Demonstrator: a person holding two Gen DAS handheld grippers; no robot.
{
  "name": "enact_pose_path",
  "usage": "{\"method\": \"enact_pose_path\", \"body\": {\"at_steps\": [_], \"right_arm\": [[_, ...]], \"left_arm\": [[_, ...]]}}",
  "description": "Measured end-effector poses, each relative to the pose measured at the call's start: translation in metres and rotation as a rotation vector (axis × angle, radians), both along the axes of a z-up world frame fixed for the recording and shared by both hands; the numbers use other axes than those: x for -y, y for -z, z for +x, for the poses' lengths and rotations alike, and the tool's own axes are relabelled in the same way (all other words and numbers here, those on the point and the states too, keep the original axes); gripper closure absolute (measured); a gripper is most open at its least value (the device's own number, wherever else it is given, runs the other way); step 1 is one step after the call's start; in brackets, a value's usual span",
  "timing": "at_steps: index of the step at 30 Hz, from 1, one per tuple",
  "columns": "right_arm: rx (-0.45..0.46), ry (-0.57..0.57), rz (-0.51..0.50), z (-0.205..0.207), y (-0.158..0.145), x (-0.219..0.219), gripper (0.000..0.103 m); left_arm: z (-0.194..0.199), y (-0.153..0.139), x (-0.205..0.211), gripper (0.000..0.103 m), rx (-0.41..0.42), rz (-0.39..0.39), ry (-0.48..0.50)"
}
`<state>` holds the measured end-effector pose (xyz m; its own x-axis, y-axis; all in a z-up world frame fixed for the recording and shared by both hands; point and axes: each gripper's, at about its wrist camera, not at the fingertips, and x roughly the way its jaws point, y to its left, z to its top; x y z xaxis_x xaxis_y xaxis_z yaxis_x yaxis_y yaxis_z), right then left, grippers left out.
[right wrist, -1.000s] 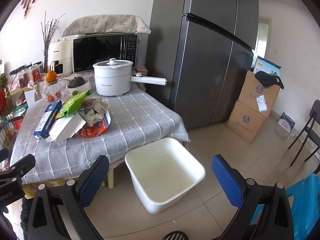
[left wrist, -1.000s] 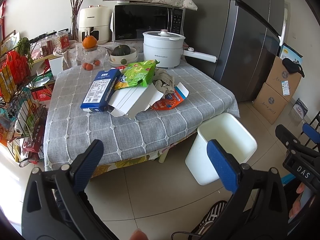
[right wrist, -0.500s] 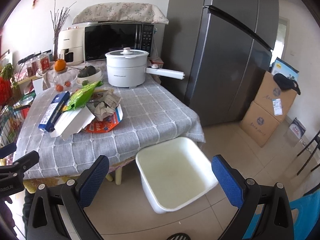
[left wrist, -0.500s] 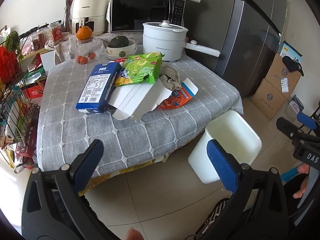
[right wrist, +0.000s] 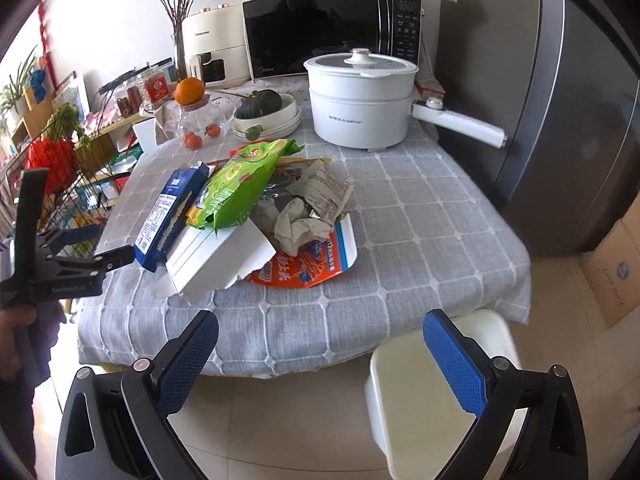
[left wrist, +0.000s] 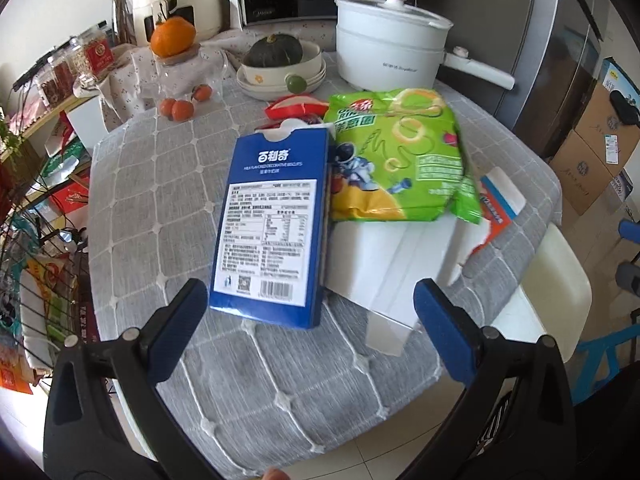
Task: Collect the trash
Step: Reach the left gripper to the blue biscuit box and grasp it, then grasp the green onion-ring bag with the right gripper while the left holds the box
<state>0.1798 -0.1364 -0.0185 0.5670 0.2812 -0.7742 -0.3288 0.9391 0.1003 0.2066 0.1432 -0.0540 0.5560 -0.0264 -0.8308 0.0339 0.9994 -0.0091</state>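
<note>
A: Where is the trash lying?
B: On the table (right wrist: 420,216): white box (left wrist: 384,264), green bag (left wrist: 396,156), blue box (left wrist: 272,224). The bin (right wrist: 404,408) is standing beside it.
A: And the 2 grippers?
B: Left gripper (left wrist: 312,320) and right gripper (right wrist: 320,352) are both gaping wide, holding nothing.

The left gripper (left wrist: 310,316) has its jaws spread wide, nothing between them, its blue pads (left wrist: 182,316) level with each other. The right gripper (right wrist: 320,354) is likewise wide apart and empty. In the right wrist view, a hand (right wrist: 14,330) grips the left gripper's black handle.
</note>
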Motion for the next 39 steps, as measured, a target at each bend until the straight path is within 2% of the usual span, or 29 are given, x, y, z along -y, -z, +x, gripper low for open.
{"method": "enact_pose_path", "body": {"at_steps": [2,5,9,14,18,19,22,26,31,34,39], "right_arm": [[-0.072,-0.014,0.026,0.011,0.015,-0.003,0.0],[-0.133,-0.02,0.059,0.022,0.024,-0.007,0.0],[-0.135,-0.031,0.076,0.029,0.024,-0.014,0.0],[-0.139,-0.031,0.064,0.036,0.026,-0.021,0.0],[-0.136,-0.03,0.059,0.042,0.026,-0.027,0.0],[-0.136,-0.028,0.06,0.044,0.026,-0.028,0.0],[-0.132,-0.018,0.064,0.051,0.027,-0.033,0.0],[-0.123,0.0,0.083,0.063,0.026,-0.041,0.0],[-0.162,0.008,0.245,0.086,0.028,-0.055,0.0],[-0.174,0.012,0.317,0.102,0.032,-0.069,0.005],[-0.184,0.033,0.371,0.127,0.046,-0.092,0.019]], "left_arm": [[0.016,0.011,-0.01,0.001,-0.041,-0.001,0.008],[0.033,0.02,-0.022,0.001,-0.059,0.013,0.001],[0.051,0.034,-0.032,0.001,-0.122,-0.042,0.007],[0.065,0.047,-0.032,0.001,-0.162,-0.079,0.041],[0.071,0.054,-0.034,0.001,-0.178,-0.094,0.024],[0.071,0.054,-0.035,0.001,-0.174,-0.109,0.019],[0.07,0.052,-0.039,0.01,-0.156,-0.14,0.002],[0.057,0.046,-0.039,0.011,-0.107,-0.126,-0.013],[0.033,0.031,-0.041,0.011,-0.02,-0.116,-0.048],[0.016,0.022,-0.042,0.011,0.022,-0.111,-0.062],[-0.008,0.014,-0.049,0.011,0.062,-0.141,-0.094]]}}
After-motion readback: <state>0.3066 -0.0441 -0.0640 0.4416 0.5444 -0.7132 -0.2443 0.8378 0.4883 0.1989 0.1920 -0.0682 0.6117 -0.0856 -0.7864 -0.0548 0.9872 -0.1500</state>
